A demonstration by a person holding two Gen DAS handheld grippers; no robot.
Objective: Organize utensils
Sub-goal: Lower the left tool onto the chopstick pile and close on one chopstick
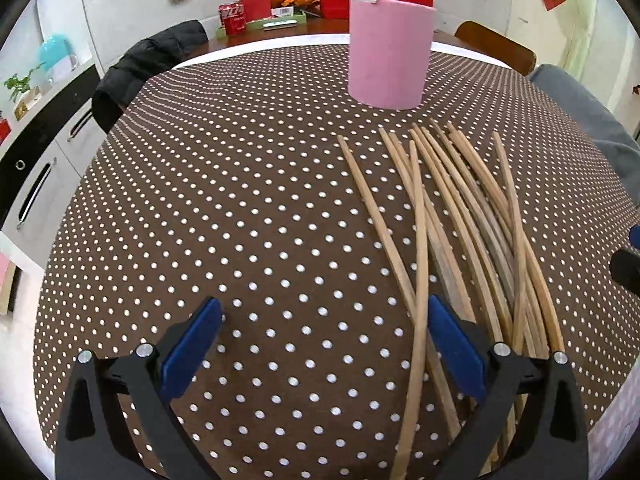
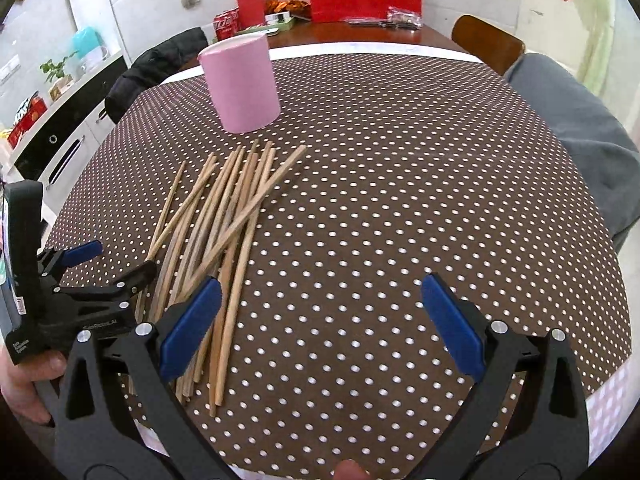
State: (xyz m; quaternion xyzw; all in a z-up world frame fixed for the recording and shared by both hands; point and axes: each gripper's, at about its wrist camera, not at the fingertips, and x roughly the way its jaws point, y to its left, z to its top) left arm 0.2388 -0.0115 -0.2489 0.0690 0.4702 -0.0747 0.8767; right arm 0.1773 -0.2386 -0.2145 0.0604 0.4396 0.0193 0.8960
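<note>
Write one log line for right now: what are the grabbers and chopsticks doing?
left gripper: open, at chopsticks | right gripper: open, empty | chopsticks: loose on dotted tablecloth | pink cup: upright, beyond pile

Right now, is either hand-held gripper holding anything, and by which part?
Nothing is held. The left hand-held gripper and right hand-held gripper are both open; the chopsticks lie loose on the table.

I see a white wall [image 1: 132,8] at 12 o'clock, cupboards [image 1: 52,160] at 9, a brown chair [image 2: 486,42] at 1.
</note>
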